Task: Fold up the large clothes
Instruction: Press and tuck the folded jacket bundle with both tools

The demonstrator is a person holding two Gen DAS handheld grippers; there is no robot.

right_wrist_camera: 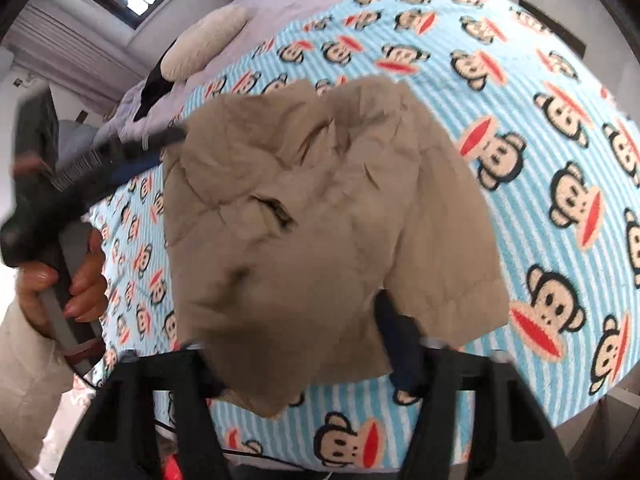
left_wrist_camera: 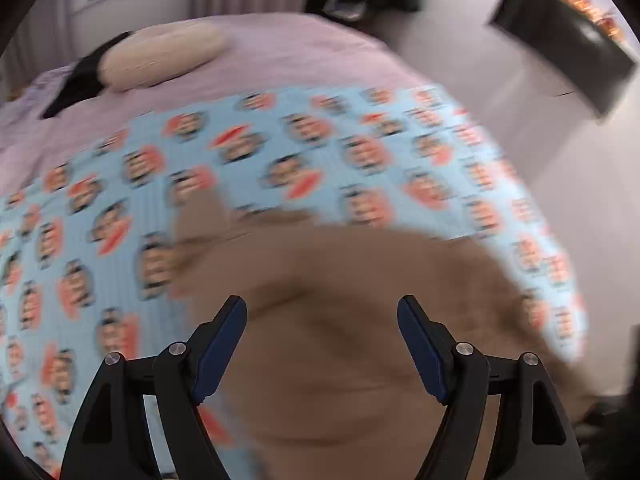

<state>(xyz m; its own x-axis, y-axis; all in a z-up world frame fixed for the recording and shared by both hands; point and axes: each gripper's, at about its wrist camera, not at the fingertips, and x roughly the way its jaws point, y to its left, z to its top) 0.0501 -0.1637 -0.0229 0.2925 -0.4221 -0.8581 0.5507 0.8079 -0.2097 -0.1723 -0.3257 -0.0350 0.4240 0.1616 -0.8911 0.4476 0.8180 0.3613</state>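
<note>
A crumpled tan garment (right_wrist_camera: 320,216) lies on a blue striped blanket with a monkey print (right_wrist_camera: 520,128) spread over the bed. In the right wrist view its near part bunches up between the fingers of my right gripper (right_wrist_camera: 304,344). It hides the left finger and lies against the dark blue pad of the right finger (right_wrist_camera: 400,344), so the gripper looks shut on the cloth. The left wrist view is blurred. There my left gripper (left_wrist_camera: 322,308) hangs open above the tan garment (left_wrist_camera: 340,320), with nothing between its blue pads.
A person's hand (right_wrist_camera: 76,280) holds the left gripper's handle at the bed's left side. A beige pillow (left_wrist_camera: 160,56) and a dark cloth (left_wrist_camera: 80,84) lie on the lilac sheet (left_wrist_camera: 280,60) at the far end. A dark box (left_wrist_camera: 560,48) stands off the bed.
</note>
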